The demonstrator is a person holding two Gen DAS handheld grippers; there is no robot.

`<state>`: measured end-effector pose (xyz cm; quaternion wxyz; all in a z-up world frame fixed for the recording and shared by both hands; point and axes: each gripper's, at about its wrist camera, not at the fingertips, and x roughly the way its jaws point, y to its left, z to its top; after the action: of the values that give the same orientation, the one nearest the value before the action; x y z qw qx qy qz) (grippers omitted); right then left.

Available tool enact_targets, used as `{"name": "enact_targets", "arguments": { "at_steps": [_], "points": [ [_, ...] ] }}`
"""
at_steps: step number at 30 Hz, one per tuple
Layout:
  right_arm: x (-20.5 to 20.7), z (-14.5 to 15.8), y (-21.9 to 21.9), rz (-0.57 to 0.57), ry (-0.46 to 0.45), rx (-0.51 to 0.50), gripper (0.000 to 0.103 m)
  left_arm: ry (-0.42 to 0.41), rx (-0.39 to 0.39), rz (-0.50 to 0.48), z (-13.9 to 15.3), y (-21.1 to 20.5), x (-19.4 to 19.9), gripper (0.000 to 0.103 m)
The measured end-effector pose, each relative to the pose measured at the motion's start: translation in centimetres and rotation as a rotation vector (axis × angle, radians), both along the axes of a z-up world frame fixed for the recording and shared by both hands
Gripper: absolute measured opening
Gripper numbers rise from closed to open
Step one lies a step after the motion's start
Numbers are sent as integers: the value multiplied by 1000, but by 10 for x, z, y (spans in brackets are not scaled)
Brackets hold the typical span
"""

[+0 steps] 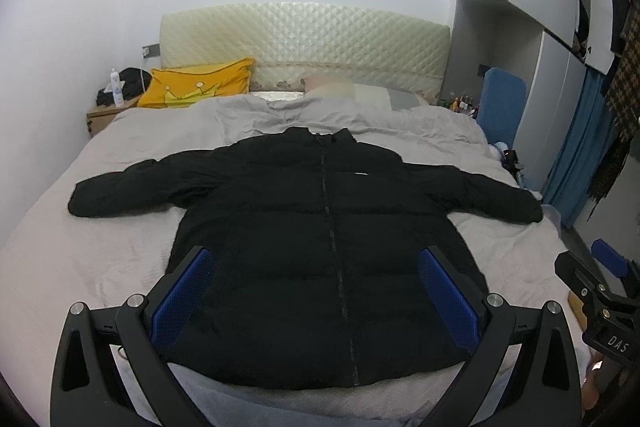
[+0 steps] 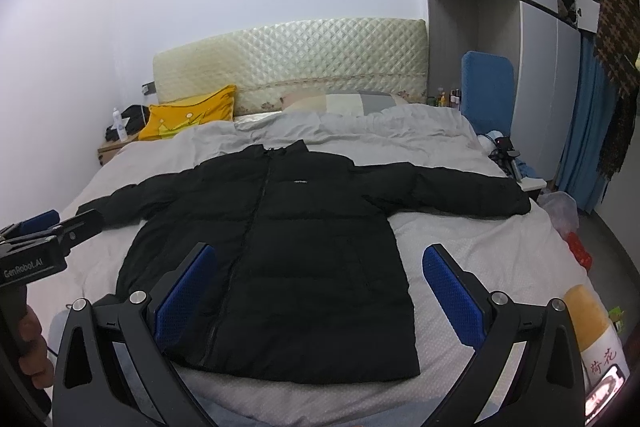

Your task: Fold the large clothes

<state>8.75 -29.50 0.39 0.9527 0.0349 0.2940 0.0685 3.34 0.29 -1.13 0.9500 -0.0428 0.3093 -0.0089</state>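
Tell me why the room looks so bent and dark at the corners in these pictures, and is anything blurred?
Left wrist view: fisheye lens curves the walls and headboard, corners go black; the black jacket shows little detail; one pillow is smeared. Right wrist view: same curving and dark rim, soft even light, the jacket again nearly featureless, open right gripper sharp.

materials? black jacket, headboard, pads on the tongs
Jacket: likely matte synthetic shell, padded; puffy horizontal quilted bands.
Headboard: cream, glossy, probably faux leather or vinyl; diamond tufting catches light.
Pads: blue, look like textured rubber; fine dotted surface.
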Motion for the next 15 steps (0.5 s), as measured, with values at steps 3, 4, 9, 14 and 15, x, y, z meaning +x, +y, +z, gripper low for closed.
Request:
{"name": "enact_targets", "arguments": {
  "at_steps": [3, 4, 9, 14, 15],
  "points": [
    [3, 0, -5, -4, -11, 5, 103, 8, -8, -35, -1, 3, 12, 103],
    [4, 0, -7, -7, -12, 4, 103, 8, 10, -25, -2, 4, 17, 103],
    [21, -1, -20, -37, -20, 10, 103, 7, 64, 0, -4, 6, 48, 103],
    [36, -6, -34, -47, -32, 12, 103, 17, 15, 1, -11, 18, 89, 103],
    [41, -9, -38, -49, -24, 16, 103, 9, 20, 5, -13, 20, 97, 103]
  ]
}}
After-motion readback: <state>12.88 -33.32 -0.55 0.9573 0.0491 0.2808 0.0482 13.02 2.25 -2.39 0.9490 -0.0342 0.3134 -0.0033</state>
